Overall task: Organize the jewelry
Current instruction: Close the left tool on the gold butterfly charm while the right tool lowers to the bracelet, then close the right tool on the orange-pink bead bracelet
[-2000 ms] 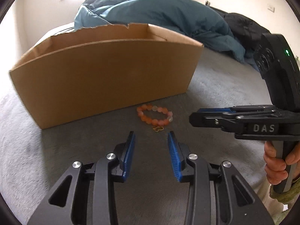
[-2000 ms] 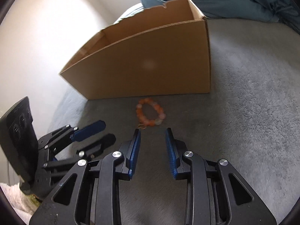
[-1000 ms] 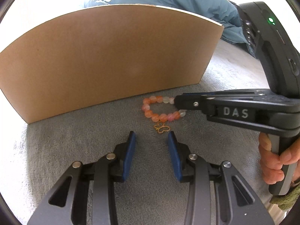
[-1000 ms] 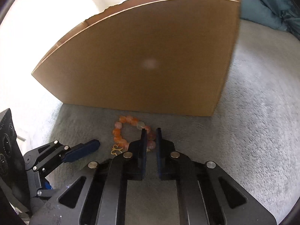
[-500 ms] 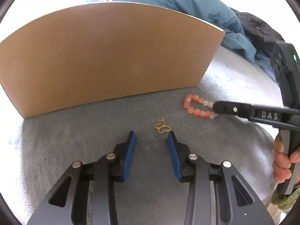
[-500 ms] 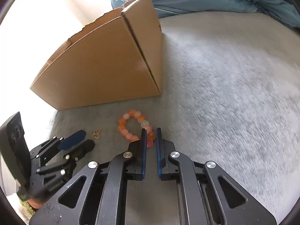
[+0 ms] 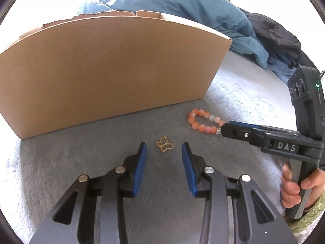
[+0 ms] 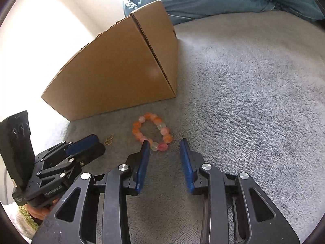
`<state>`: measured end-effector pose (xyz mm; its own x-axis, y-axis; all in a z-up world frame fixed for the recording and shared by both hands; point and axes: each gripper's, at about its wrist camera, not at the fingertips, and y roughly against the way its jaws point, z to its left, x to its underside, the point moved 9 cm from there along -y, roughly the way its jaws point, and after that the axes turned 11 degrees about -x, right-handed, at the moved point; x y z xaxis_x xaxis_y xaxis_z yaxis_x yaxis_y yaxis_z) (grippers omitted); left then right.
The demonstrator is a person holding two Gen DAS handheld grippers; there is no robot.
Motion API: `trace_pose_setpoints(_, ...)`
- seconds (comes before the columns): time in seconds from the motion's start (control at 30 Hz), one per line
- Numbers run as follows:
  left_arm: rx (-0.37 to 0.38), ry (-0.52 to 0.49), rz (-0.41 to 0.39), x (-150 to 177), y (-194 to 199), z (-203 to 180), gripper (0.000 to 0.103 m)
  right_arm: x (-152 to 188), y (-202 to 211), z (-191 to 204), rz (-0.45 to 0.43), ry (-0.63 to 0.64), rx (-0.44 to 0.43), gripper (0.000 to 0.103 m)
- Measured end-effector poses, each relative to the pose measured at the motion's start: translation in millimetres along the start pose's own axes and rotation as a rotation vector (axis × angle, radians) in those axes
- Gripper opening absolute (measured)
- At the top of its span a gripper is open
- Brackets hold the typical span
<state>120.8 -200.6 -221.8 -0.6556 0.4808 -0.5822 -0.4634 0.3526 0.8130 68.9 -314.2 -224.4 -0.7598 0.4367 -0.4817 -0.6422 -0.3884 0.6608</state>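
An orange and pink bead bracelet lies flat on the grey blanket, right of the cardboard box's corner; it also shows as the bracelet in the left wrist view. My right gripper is opening; its blue pads stand apart on either side of the bracelet's near beads without pressing them. A small gold butterfly charm lies on the blanket just ahead of my left gripper, which stands open with nothing between its fingers. The charm appears small in the right wrist view.
A tall open cardboard box stands on the blanket right behind the jewelry. A teal duvet and dark clothing are heaped behind it. A hand holds the right gripper's handle. Bare blanket stretches to the right.
The right gripper, shut on the bracelet, dragged it to the right away from the butterfly charm, and its jaws have now parted off the beads. The left gripper stayed in place.
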Motion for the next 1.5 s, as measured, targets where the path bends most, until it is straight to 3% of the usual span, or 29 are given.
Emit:
trace_pose_setpoints(0.3,-0.092,-0.081,0.038,0.2,-22.3,-10.8,0.032,2.0,4.5,-8.1,-0.012,-0.016,-0.025,0.031)
trace_pose_setpoints(0.5,-0.133,-0.095,0.036,-3.4,-28.6,-17.1,0.025,2.7,7.1,-9.8,-0.016,-0.020,-0.031,0.031)
trace_pose_setpoints(0.63,-0.145,-0.081,0.035,-4.5,-29.7,-16.2,0.017,2.7,8.5,-10.6,-0.018,-0.022,-0.035,0.031)
trace_pose_setpoints(1.0,-0.129,-0.036,0.020,2.3,-15.5,-3.2,0.016,3.5,11.3,-11.3,-0.025,-0.028,-0.043,0.031)
trace_pose_setpoints(1.5,-0.179,0.035,-0.018,3.8,3.4,24.0,0.016,-6.1,13.5,-1.0,-0.004,0.024,-0.018,0.033)
